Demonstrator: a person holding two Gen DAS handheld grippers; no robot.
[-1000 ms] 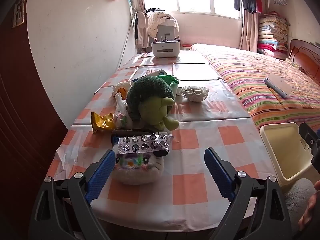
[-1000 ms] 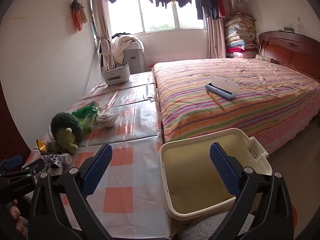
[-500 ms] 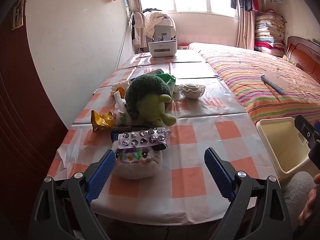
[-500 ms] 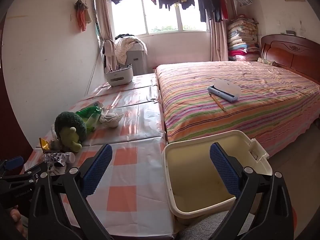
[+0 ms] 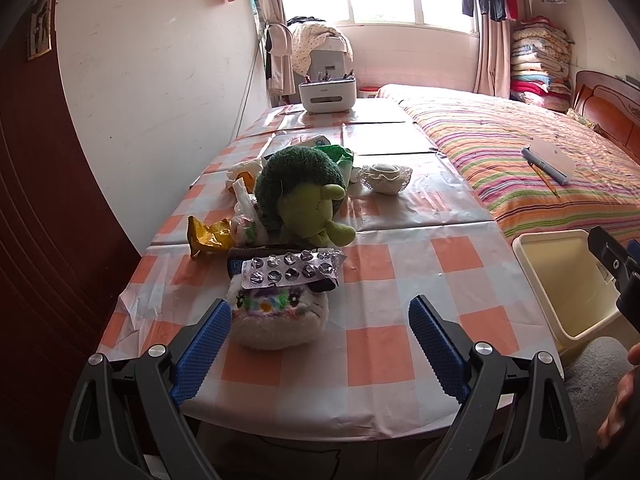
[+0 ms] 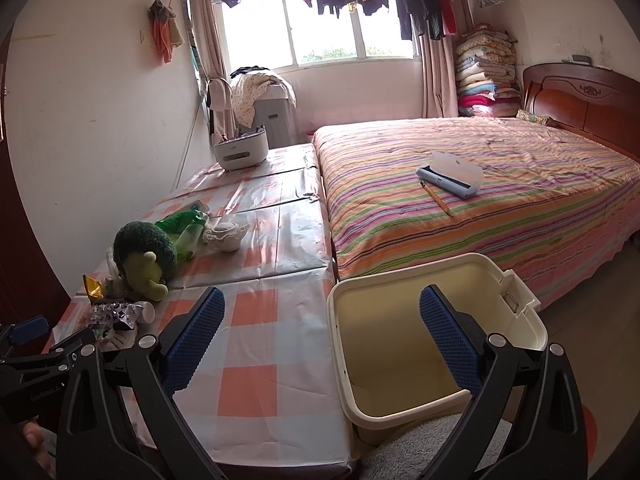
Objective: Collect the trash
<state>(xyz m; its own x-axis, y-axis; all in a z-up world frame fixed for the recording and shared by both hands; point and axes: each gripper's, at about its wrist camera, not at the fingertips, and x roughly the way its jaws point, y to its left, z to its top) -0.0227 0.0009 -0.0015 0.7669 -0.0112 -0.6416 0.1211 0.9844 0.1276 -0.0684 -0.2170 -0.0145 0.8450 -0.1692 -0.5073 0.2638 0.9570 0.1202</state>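
A silver empty pill blister [image 5: 291, 269] lies on a white plush toy [image 5: 277, 318] near the table's front edge. A gold wrapper [image 5: 208, 236], a clear plastic wrapper [image 5: 245, 216] and a green packet [image 5: 340, 156] lie around a green broccoli plush [image 5: 304, 192]. My left gripper [image 5: 318, 346] is open and empty, just short of the white plush. My right gripper [image 6: 322, 338] is open and empty, above the near rim of the empty cream bin [image 6: 432, 336]. The blister also shows in the right wrist view [image 6: 114, 314].
The checked table [image 5: 400, 300] runs back to a white organizer box [image 5: 327, 96]. A lace-edged bowl [image 5: 386, 178] stands mid-table. The striped bed [image 6: 500, 184] with a blue case and a pencil lies right. A dark wooden door [image 5: 40, 220] stands left.
Both grippers have drawn back and risen slightly, so the table items look a little farther away. Both stay open and empty.
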